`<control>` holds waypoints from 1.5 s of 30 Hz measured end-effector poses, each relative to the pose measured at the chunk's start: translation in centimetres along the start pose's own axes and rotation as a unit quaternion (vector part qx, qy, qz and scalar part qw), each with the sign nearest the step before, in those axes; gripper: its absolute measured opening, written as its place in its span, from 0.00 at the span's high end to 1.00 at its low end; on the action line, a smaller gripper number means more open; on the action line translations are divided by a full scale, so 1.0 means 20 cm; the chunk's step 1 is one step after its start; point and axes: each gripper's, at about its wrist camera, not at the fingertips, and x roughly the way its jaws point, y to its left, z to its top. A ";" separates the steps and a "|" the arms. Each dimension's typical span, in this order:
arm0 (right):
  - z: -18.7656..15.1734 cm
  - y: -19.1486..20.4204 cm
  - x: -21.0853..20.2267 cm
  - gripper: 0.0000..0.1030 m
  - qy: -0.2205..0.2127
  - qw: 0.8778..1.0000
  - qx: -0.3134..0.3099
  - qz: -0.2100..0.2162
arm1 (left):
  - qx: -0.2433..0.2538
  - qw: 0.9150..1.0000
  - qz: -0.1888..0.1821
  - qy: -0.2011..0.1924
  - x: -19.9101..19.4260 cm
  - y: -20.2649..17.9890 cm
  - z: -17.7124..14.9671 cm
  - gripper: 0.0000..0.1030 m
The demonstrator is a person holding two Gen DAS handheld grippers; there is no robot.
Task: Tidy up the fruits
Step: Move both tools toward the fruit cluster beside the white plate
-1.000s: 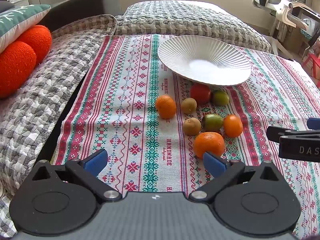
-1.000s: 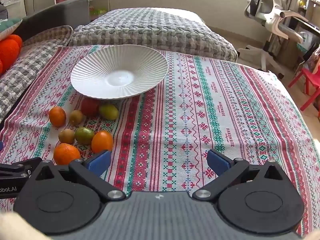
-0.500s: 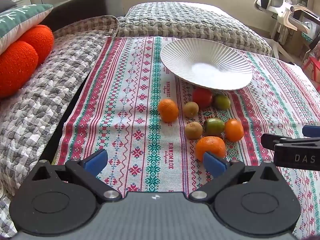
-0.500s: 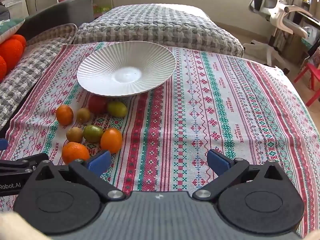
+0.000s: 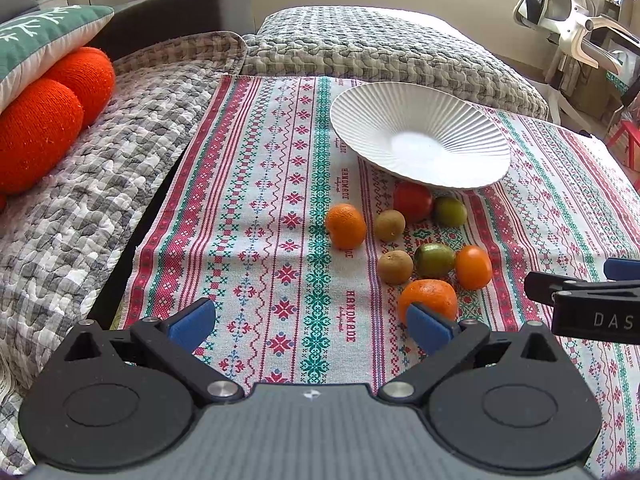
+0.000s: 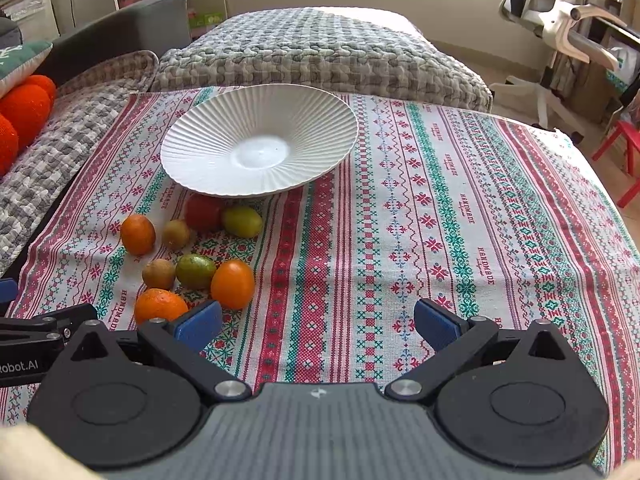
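A white ribbed plate [image 5: 420,136] [image 6: 258,140] stands empty on the patterned tablecloth. Several fruits lie in front of it: an orange [image 5: 345,226] [image 6: 137,234], two brown kiwis [image 5: 389,225] [image 5: 395,266], a red tomato [image 5: 413,201] [image 6: 203,212], two green fruits [image 5: 450,211] [image 5: 434,259], a small orange fruit [image 5: 473,267] [image 6: 233,284] and a big orange [image 5: 428,298] [image 6: 159,305]. My left gripper [image 5: 308,324] is open and empty, its right finger just before the big orange. My right gripper [image 6: 318,326] is open and empty, to the right of the fruits.
Grey quilted cushions [image 5: 60,216] and orange knitted pillows [image 5: 48,120] lie on the left. A quilted cover [image 6: 312,52] lies behind the cloth. A white chair [image 6: 560,20] and a red stool [image 6: 624,156] stand at the right. The right gripper's side shows in the left wrist view [image 5: 588,304].
Both grippers have moved a little forward toward the fruits and the plate. Both stay open. No fruit has moved.
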 end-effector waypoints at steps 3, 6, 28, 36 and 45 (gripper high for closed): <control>0.01 0.00 0.01 0.01 0.001 1.000 0.001 0.000 | -0.003 1.000 0.002 -0.004 -0.01 0.01 0.00 0.08; 0.01 0.00 0.01 0.01 0.002 1.000 0.001 0.002 | -0.003 1.000 0.003 -0.007 -0.01 0.02 0.00 0.08; 0.03 0.01 -0.01 0.01 0.000 1.000 -0.009 0.016 | 0.002 1.000 0.005 -0.012 -0.02 0.02 0.01 0.08; 0.03 0.01 -0.02 0.01 -0.002 1.000 -0.010 0.022 | 0.004 1.000 0.004 -0.012 -0.01 0.02 0.01 0.08; 0.03 0.01 0.00 0.01 0.009 0.999 -0.020 0.031 | 0.003 1.000 0.002 -0.016 0.00 0.03 0.00 0.08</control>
